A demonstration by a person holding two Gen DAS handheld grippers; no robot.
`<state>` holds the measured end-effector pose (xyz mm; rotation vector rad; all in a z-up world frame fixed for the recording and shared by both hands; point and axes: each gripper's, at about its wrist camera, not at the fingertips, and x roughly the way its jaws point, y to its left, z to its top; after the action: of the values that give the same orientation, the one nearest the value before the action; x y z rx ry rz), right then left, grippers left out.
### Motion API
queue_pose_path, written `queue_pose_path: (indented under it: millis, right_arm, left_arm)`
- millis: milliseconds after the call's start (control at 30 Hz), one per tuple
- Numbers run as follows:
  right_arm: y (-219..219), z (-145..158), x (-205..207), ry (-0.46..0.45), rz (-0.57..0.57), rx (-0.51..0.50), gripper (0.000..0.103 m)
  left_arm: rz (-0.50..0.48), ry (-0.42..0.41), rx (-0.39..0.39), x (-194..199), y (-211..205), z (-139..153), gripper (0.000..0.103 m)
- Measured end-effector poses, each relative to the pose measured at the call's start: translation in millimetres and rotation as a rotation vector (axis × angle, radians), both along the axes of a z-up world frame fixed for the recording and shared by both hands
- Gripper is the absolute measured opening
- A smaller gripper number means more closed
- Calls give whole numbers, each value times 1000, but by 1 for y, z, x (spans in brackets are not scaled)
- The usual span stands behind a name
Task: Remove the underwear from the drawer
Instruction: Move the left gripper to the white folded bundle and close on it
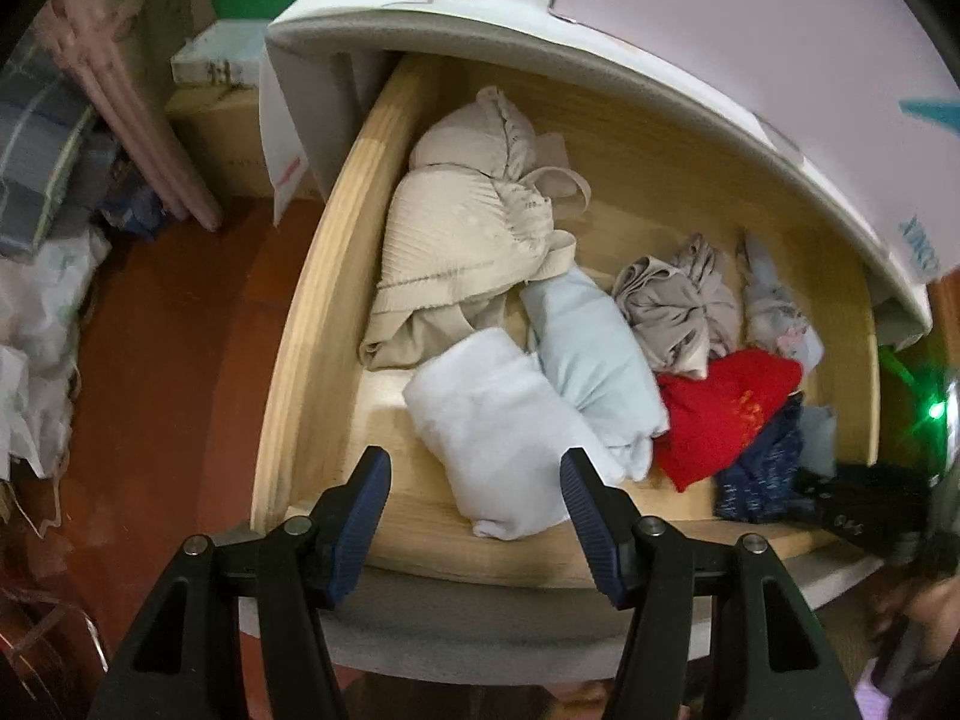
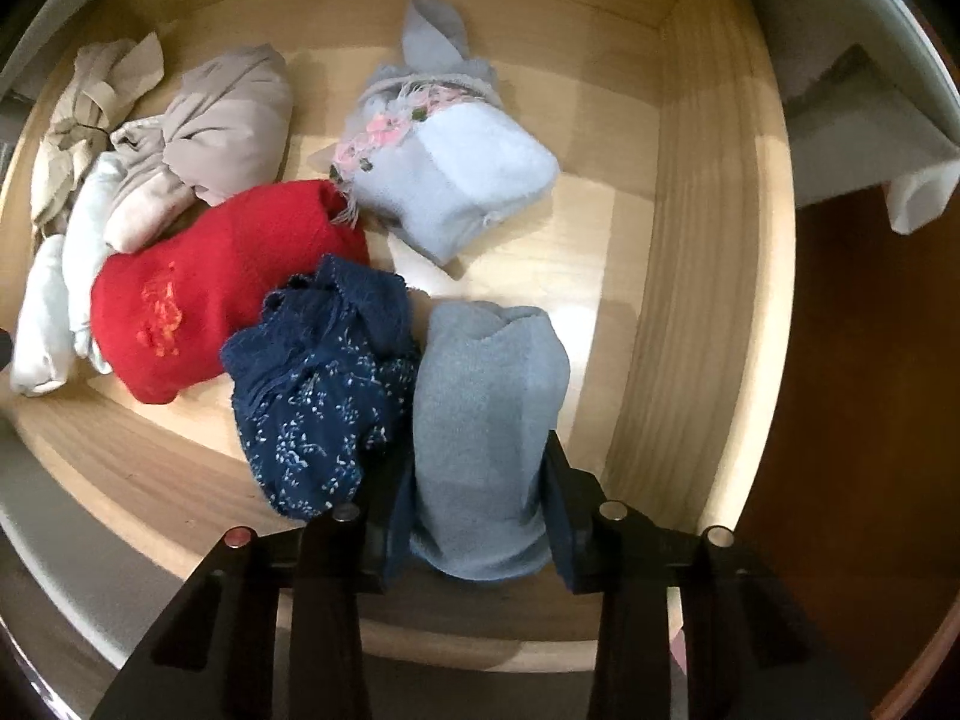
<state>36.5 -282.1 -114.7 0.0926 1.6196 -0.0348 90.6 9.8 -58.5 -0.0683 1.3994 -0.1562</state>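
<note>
**Operator:** Left wrist view gives me the room: reddish-brown floor (image 1: 162, 360), a pink curtain (image 1: 120, 108) and stacked cardboard boxes (image 1: 222, 120) left of the drawer (image 1: 312, 312), plus crumpled white bags (image 1: 36, 360) further left. The drawer is pale wood, pulled out from a white cabinet (image 1: 690, 60) with pastel prints on top.

**Observer:** How many pieces in the drawer?

**Operator:** I count eight. From the drawer's left wall: a beige ribbed bra (image 1: 468, 228), a white roll (image 1: 504, 432), a pale blue roll (image 1: 594, 360), a taupe knotted bundle (image 1: 678, 312), a red piece (image 1: 720, 414) with orange embroidery, a navy speckled piece (image 2: 324, 390), a light blue piece with pink floral lace (image 2: 444, 180), and a grey-blue roll (image 2: 486, 438) nearest the drawer's right wall.

**Observer:** Any writing?

**Operator:** Teal lettering on the cabinet's right edge, too warped to read. The red embroidery is unreadable too.

**Observer:** And the tongs?

**Operator:** My left tongs (image 1: 474, 510) hang spread wide over the drawer's front rail, holding nothing, with the white roll between and beyond the tips. My right tongs (image 2: 477, 516) are inside the drawer at the front, one finger on each side of the grey-blue roll, pinching it; the navy piece lies just beside it.
</note>
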Motion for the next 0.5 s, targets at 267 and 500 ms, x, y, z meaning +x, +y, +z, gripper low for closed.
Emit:
queue_pose_path:
  millis: [267, 500]
  right_arm:
    - [-10, 10, 4, 4, 16, -9, 34]
    - [-8, -1, 10, 3, 7, -1, 35]
  left_arm:
    - [37, 112, -69, 23, -6, 7, 64]
    - [43, 234, -24, 34, -26, -18, 64]
